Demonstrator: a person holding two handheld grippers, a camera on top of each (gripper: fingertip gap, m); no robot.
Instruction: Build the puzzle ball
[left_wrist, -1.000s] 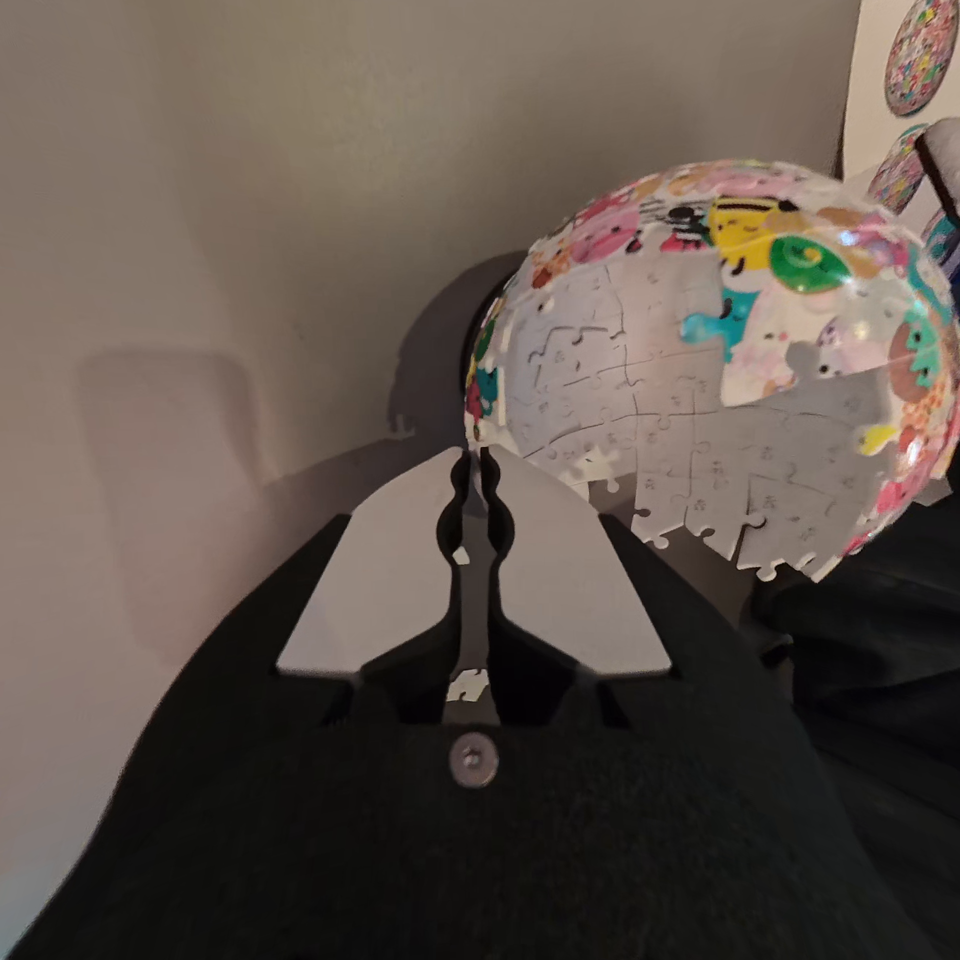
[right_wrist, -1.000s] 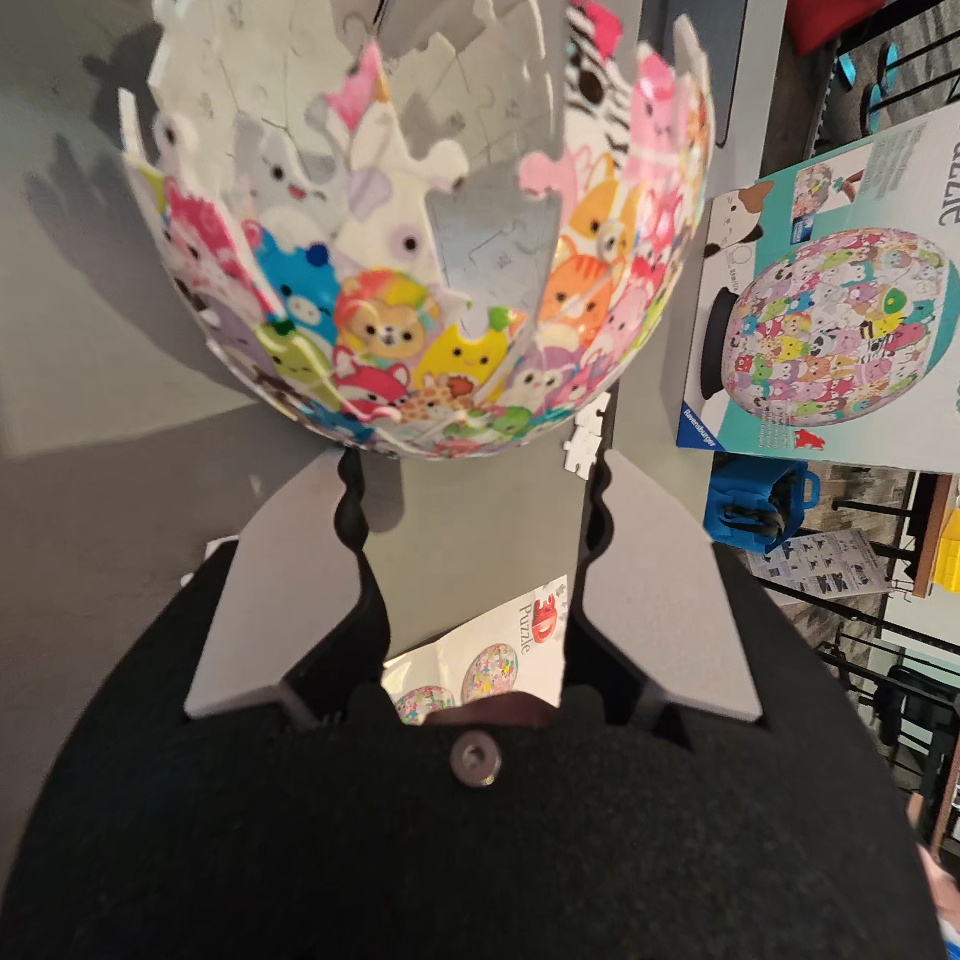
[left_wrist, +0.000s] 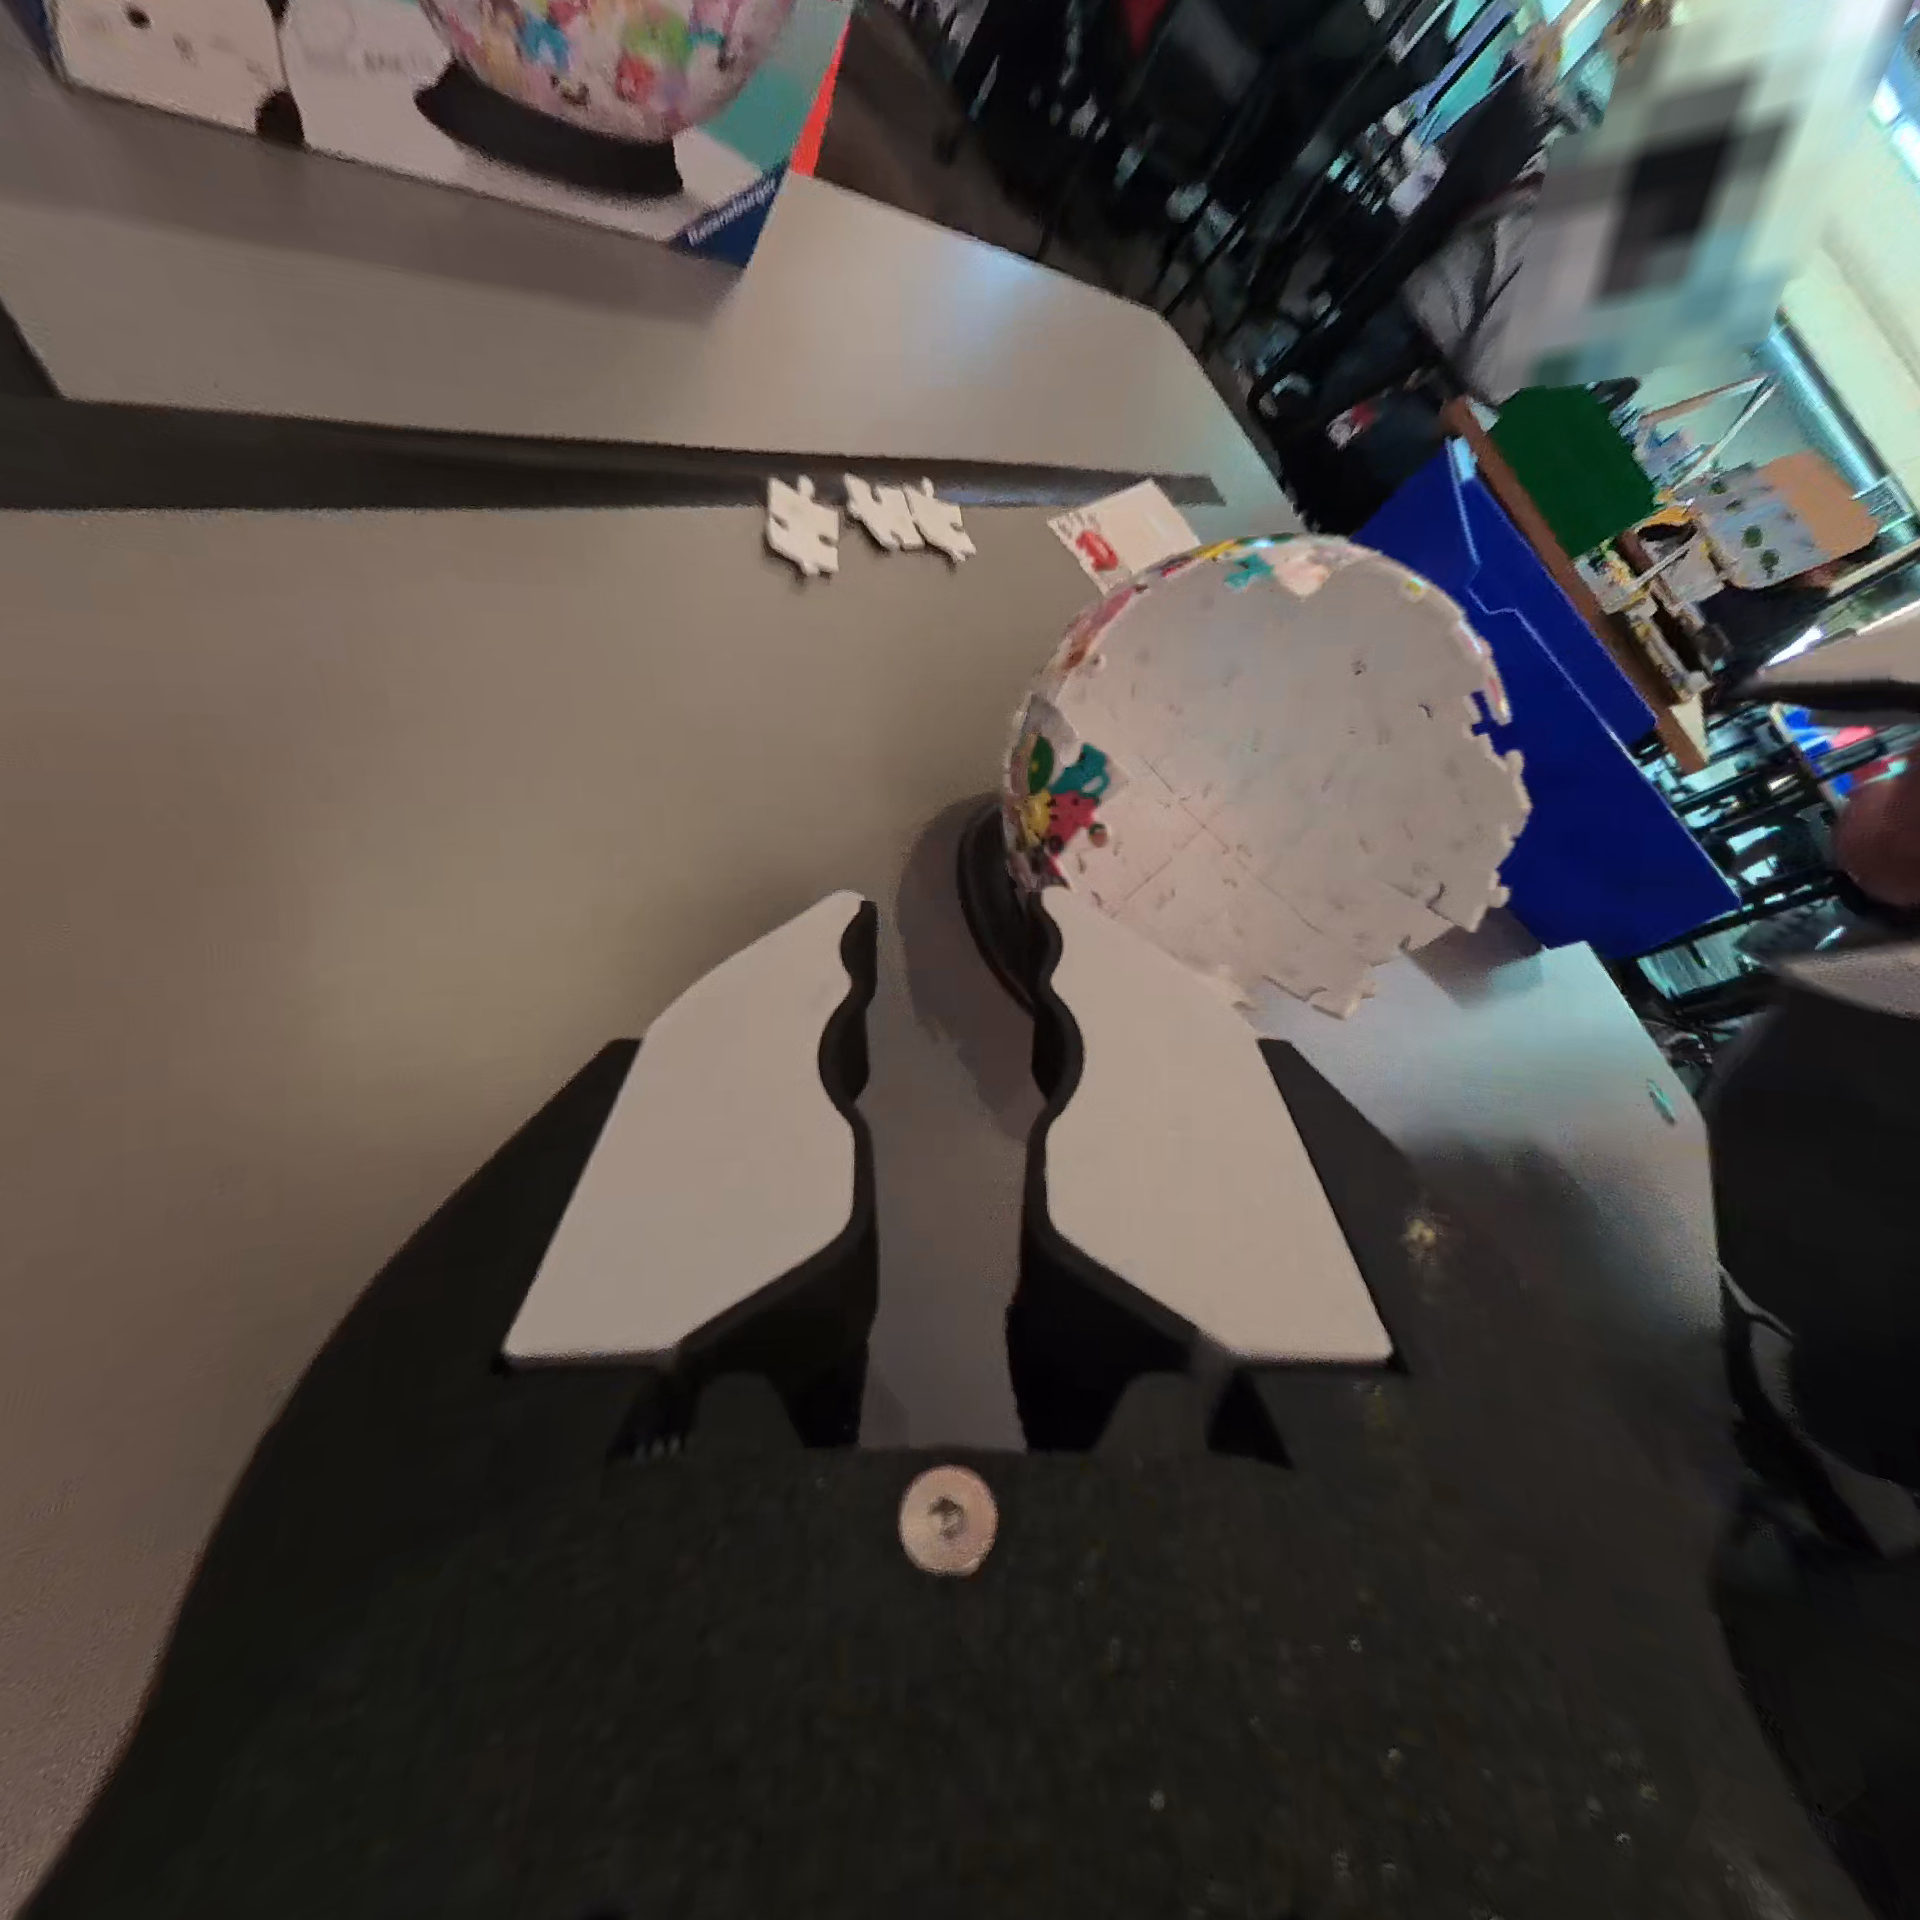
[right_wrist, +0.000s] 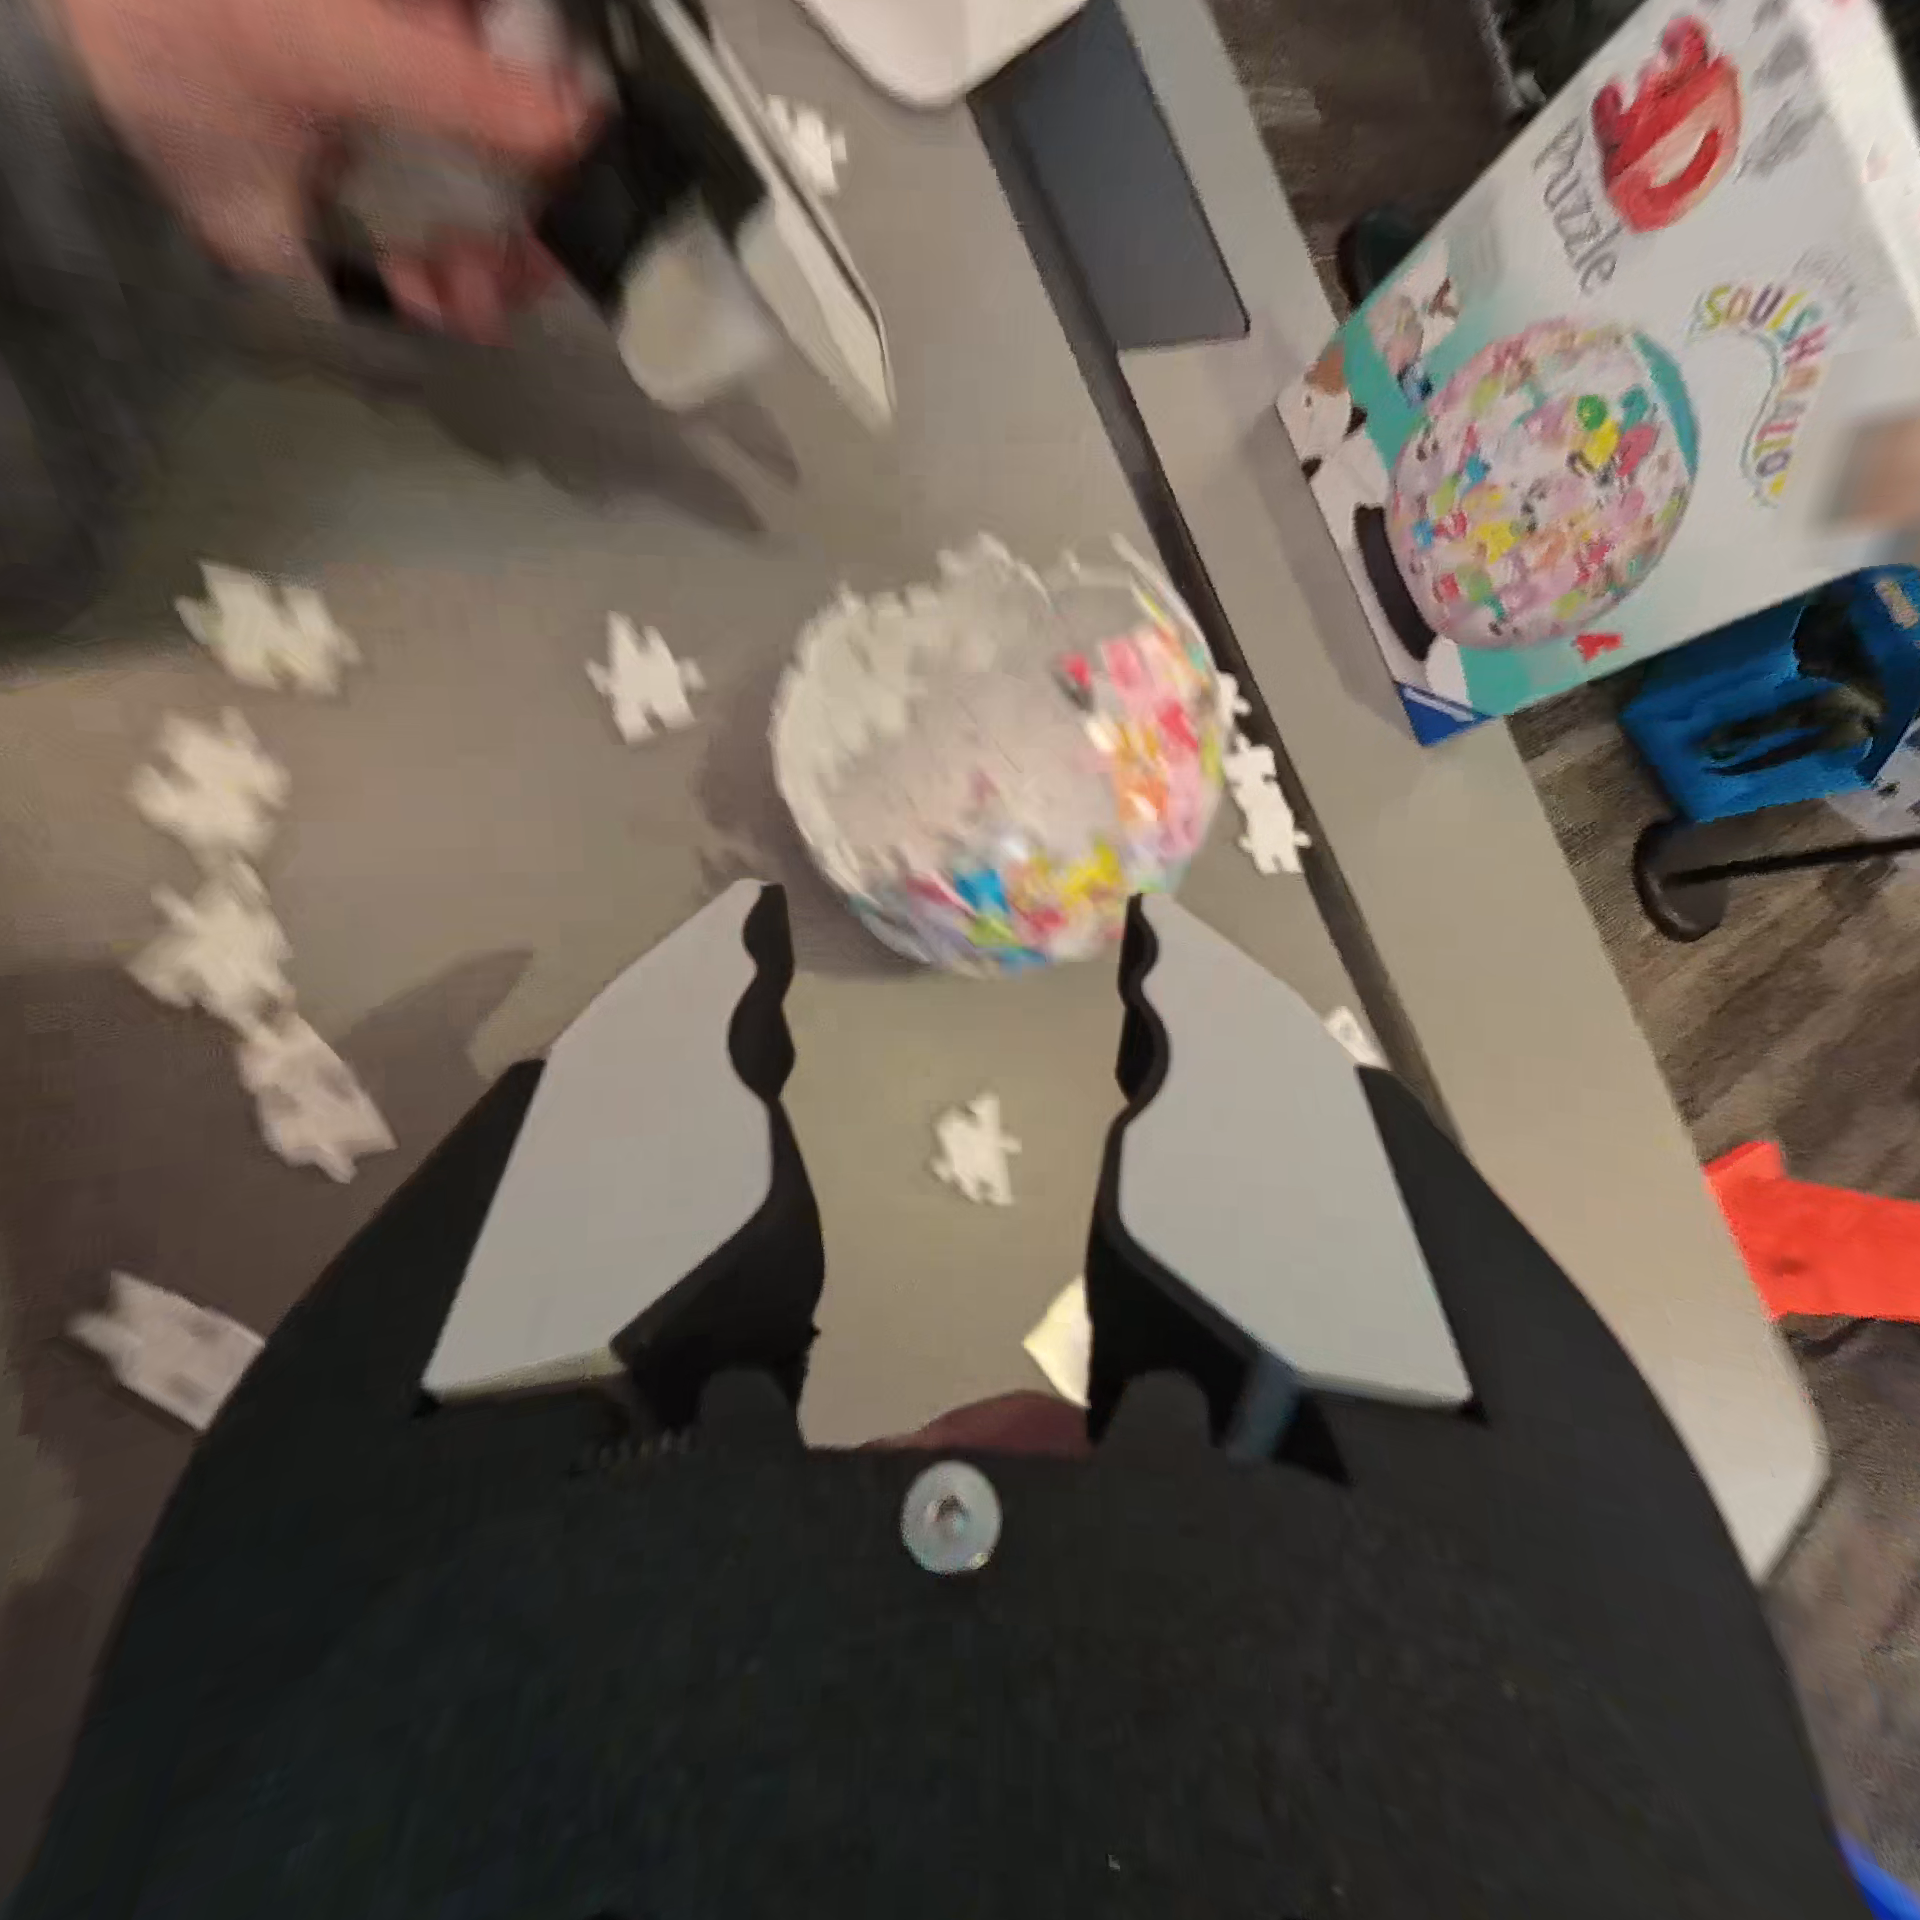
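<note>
The half-built puzzle ball (left_wrist: 1268, 779) rests on a black ring stand (left_wrist: 982, 894) on the grey table, with its white inner side towards the left wrist view. My left gripper (left_wrist: 951, 930) is open and empty, just short of the stand. In the right wrist view the ball (right_wrist: 997, 769) is a blurred open bowl with a colourful outside. My right gripper (right_wrist: 951, 914) is open and empty, its tips just in front of the ball. A loose white piece (right_wrist: 977, 1148) lies on the table between its fingers.
Several loose white pieces (right_wrist: 260, 935) lie left of the ball, and others (left_wrist: 862, 520) lie by the table seam. The puzzle box (right_wrist: 1558, 416) stands on the adjoining table. A person's hand (right_wrist: 312, 135) is at upper left. A blue bin (left_wrist: 1558, 748) stands beyond the table edge. The tips of one gripper are about 20 cm away from the tips of the other.
Both grippers have pulled back from the ball, which now looks much smaller and farther off. My left gripper has gone from nearly shut to open. Both views are motion-blurred.
</note>
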